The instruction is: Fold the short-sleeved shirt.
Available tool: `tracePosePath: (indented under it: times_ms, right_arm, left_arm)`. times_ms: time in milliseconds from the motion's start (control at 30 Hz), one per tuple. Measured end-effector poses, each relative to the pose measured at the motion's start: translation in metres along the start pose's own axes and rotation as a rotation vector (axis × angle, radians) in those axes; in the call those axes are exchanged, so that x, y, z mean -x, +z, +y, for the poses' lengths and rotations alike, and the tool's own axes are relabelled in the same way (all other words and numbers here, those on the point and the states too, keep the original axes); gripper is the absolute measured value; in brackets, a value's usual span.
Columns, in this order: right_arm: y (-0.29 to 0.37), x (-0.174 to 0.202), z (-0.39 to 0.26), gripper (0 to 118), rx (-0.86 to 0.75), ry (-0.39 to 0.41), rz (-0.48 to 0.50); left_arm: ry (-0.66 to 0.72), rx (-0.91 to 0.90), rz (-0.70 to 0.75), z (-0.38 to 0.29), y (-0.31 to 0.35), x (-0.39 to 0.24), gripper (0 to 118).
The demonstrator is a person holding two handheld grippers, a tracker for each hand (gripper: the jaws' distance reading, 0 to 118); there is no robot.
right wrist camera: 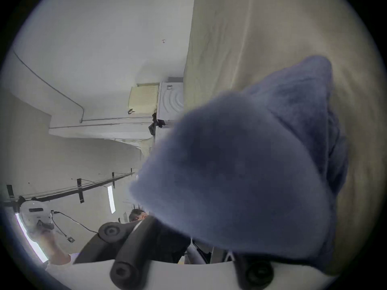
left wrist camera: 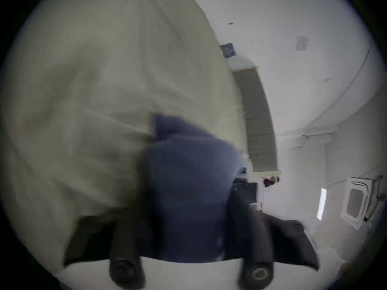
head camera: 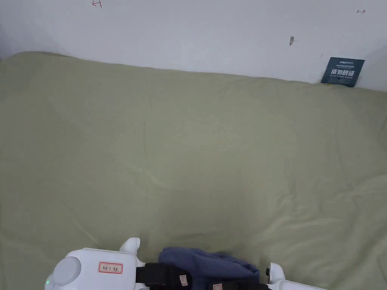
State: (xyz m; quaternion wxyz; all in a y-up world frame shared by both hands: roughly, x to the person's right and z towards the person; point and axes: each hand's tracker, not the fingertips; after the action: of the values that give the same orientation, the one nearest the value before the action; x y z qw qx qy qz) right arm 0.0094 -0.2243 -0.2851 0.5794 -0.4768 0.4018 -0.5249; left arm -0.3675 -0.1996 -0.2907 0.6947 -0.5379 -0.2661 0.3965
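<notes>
We see a wide bed [head camera: 189, 151] under a wrinkled pale green sheet, pushed against a plain white wall [head camera: 189, 30]. A dark blue card [head camera: 342, 71] leans on that wall at the bed's far right.

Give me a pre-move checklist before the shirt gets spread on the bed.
1. Shirt held between both grippers: ok, bunched blue cloth at the near edge of the bed.
2. Left gripper jaws pressing on cloth: cannot tell, the shirt covers the tips and the view is blurred.
3. Right gripper jaws pressing on cloth: cannot tell, cloth drapes over them.
4. Bedsheet free for laying out: ok, wrinkled but bare.
5. Shirt flat: not ok, crumpled.
6. Sleeves or collar located: cannot tell.
</notes>
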Motion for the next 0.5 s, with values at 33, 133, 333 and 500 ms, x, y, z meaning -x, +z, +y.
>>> tracePosePath:
  times_ms: [33, 133, 333, 500]
  right_arm:
    - [0.0, 0.007, -0.001, 1, -0.004, 0.046, -0.072]
    - [0.004, 0.033, -0.007, 1, 0.007, 0.153, -0.156]
    - [0.013, 0.095, -0.022, 1, -0.054, 0.43, -0.312]
    - [0.016, 0.087, -0.015, 1, -0.099, 0.451, -0.302]
  left_arm:
    - [0.012, 0.034, -0.058, 0.001, 0.0, 0.004, 33]
    - [-0.014, 0.025, -0.05, 0.003, 0.012, -0.006, 33]
    - [-0.077, -0.078, 0.042, 0.037, 0.104, 0.001, 33]
    - [-0.07, -0.131, 0.219, 0.079, 0.226, 0.04, 33]
